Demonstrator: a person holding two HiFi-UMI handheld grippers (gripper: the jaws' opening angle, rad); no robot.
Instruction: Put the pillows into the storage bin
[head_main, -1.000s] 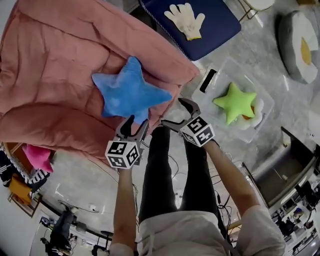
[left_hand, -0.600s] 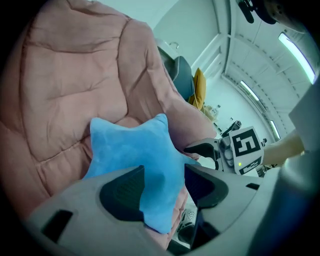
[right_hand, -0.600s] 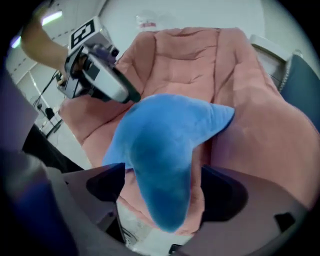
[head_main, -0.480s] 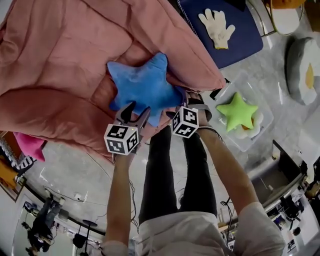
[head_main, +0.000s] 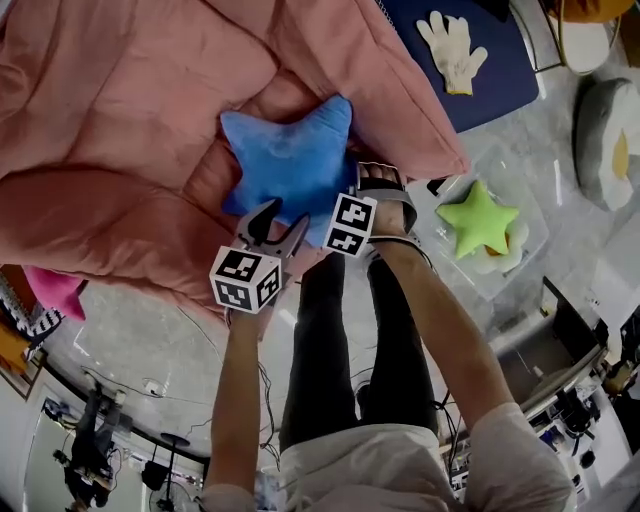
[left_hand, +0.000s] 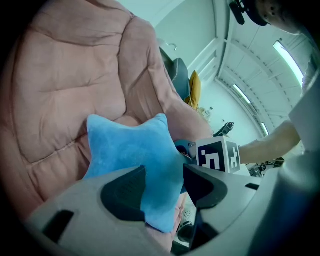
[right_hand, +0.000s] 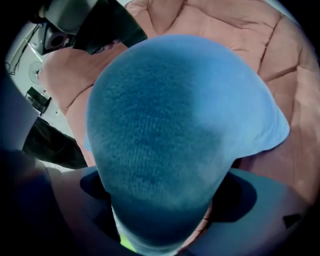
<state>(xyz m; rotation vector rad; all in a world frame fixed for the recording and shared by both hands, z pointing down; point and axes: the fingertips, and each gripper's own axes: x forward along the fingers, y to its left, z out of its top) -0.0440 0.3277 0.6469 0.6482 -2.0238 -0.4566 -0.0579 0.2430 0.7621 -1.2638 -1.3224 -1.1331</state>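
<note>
Since the right gripper (head_main: 383, 200) has just been opening its jaws wide around one arm of the blue star pillow (head_main: 290, 165) on the pink blanket (head_main: 120, 120), it should push down deep, then squeeze. The left gripper (head_main: 280, 222) is partly open, with another arm between its jaws but not pinched. The star lies flat and has no long side. One arm points toward the person. The storage bin (head_main: 500, 285) waits nearby.

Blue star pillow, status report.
Blue star pillow on pink quilt, ungripped. Right gripper just opening, astride one arm. Left gripper open at lower tip. Nothing in the way.
</note>
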